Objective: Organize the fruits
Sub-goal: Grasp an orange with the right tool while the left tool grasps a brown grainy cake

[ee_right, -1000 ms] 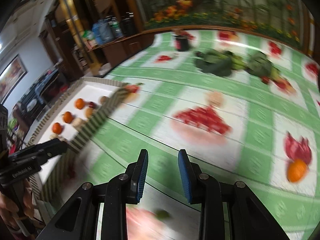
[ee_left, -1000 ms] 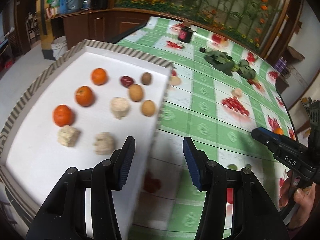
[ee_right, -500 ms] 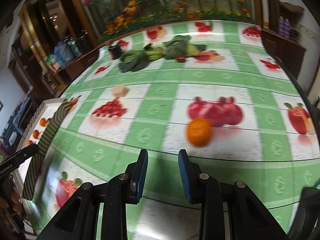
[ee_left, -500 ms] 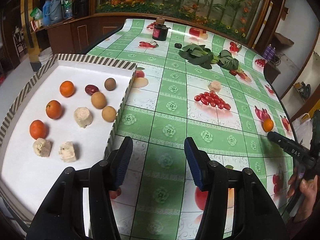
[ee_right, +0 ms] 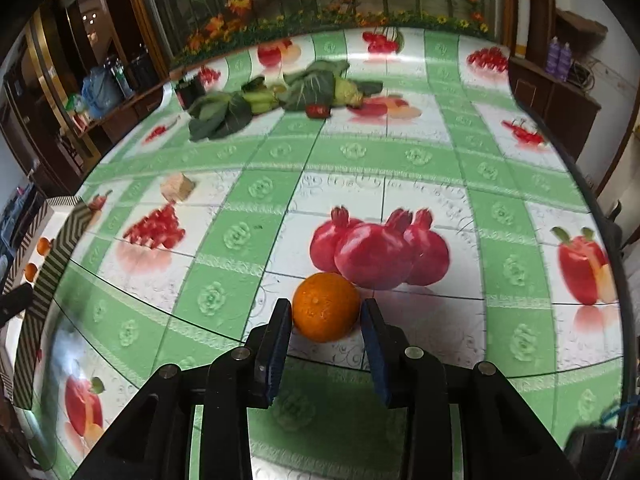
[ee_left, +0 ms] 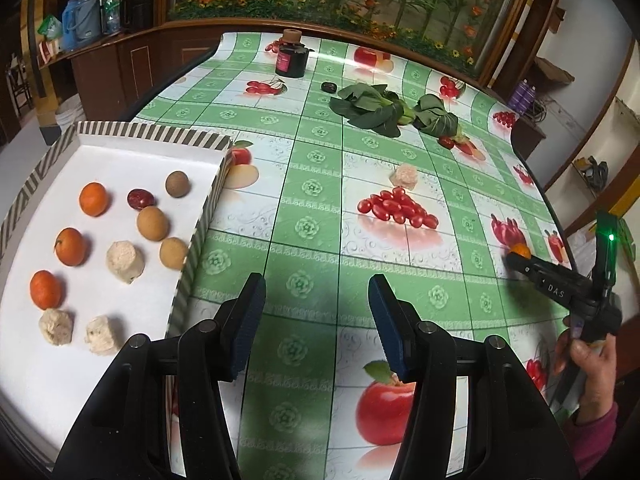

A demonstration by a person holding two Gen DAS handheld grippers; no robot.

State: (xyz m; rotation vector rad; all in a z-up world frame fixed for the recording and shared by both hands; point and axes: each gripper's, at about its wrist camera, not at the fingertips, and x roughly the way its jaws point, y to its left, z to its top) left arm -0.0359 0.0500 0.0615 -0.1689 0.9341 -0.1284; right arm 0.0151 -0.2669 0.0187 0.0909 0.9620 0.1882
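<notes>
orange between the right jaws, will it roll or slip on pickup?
The orange looks round and rests on smooth glossy tablecloth, so a one-sided nudge would probably roll it. Its rind looks dimpled and firm, likely gripping well. The right gripper straddles it, jaws open, so closing evenly should trap it.

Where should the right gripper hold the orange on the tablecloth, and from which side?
Grip the orange at its widest middle, coming low from the near side. The right gripper already has an open finger on each side; the round fruit may roll, so close centred.

Tray (ee_left: 192, 248) left on table (ee_left: 312, 208), loose orange (ee_right: 326, 306) far right, greens (ee_left: 372, 110) behind
</notes>
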